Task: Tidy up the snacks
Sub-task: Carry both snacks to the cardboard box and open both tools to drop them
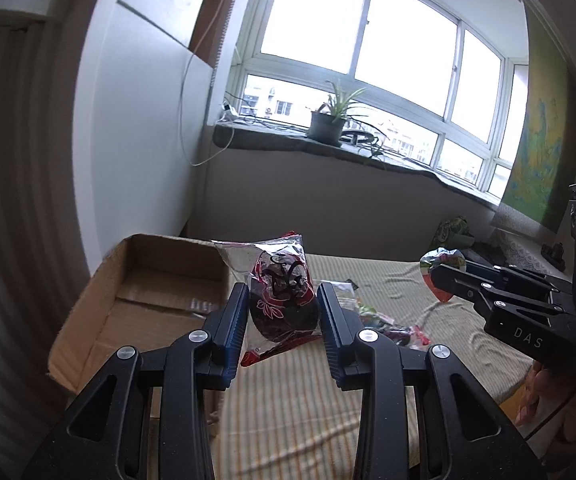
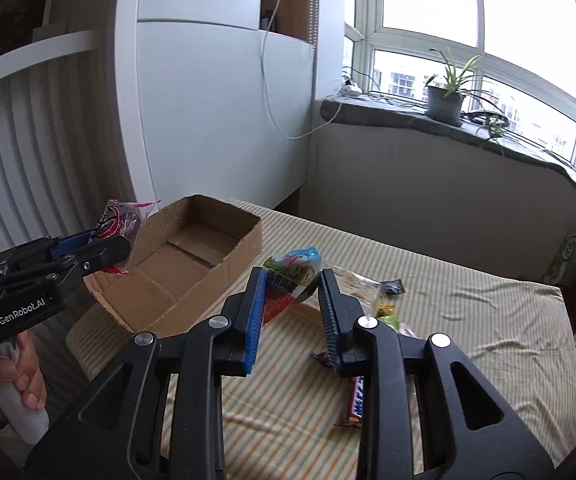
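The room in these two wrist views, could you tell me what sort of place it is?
Probably a bedroom at home: a bed with a striped sheet, a bay window with a potted plant on its sill, and a white wardrobe.

One cardboard box [image 2: 191,264], two held packets [image 1: 283,292] [image 2: 292,276], perhaps four loose snacks [image 2: 358,396].

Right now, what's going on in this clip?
A person holds a gripper in each hand over a bed. The left gripper clamps a red and black snack packet; the right gripper clamps a green and blue snack packet. The cardboard box looks empty, and more snacks lie on the striped sheet.
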The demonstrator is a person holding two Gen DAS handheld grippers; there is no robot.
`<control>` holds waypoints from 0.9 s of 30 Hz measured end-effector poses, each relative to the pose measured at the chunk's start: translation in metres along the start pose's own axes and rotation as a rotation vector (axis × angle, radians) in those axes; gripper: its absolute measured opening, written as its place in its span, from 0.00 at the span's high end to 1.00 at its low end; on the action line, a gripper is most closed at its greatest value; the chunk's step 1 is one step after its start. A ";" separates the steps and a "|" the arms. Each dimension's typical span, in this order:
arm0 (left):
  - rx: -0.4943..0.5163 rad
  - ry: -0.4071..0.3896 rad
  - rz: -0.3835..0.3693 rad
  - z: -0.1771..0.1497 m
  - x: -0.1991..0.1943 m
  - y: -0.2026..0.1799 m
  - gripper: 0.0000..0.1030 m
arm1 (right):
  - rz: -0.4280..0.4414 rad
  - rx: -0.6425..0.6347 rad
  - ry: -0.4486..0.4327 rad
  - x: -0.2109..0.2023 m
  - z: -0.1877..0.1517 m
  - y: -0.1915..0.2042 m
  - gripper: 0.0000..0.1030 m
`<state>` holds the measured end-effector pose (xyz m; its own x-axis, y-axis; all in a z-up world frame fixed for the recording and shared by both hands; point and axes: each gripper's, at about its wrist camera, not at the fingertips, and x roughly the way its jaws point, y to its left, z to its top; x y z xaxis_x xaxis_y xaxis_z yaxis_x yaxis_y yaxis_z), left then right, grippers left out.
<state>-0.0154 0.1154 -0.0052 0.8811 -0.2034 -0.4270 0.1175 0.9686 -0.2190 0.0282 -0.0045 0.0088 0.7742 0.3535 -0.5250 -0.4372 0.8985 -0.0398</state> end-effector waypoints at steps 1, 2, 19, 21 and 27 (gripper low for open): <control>-0.015 0.002 0.021 -0.002 -0.001 0.011 0.68 | 0.022 -0.015 0.005 0.008 0.003 0.010 0.73; -0.029 0.005 0.044 -0.005 -0.002 0.022 0.68 | 0.046 -0.030 0.011 0.017 0.006 0.021 0.73; -0.105 0.056 0.186 -0.020 0.014 0.107 0.68 | 0.223 -0.125 0.043 0.106 0.041 0.104 0.73; -0.110 0.077 0.181 -0.022 0.023 0.109 0.68 | 0.234 -0.118 0.068 0.118 0.036 0.105 0.73; -0.113 0.121 0.213 -0.031 0.039 0.112 0.36 | 0.242 -0.091 0.103 0.139 0.028 0.099 0.45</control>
<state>0.0176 0.2115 -0.0732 0.8184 -0.0190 -0.5743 -0.1223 0.9708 -0.2065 0.1056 0.1411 -0.0445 0.5934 0.5224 -0.6123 -0.6467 0.7623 0.0236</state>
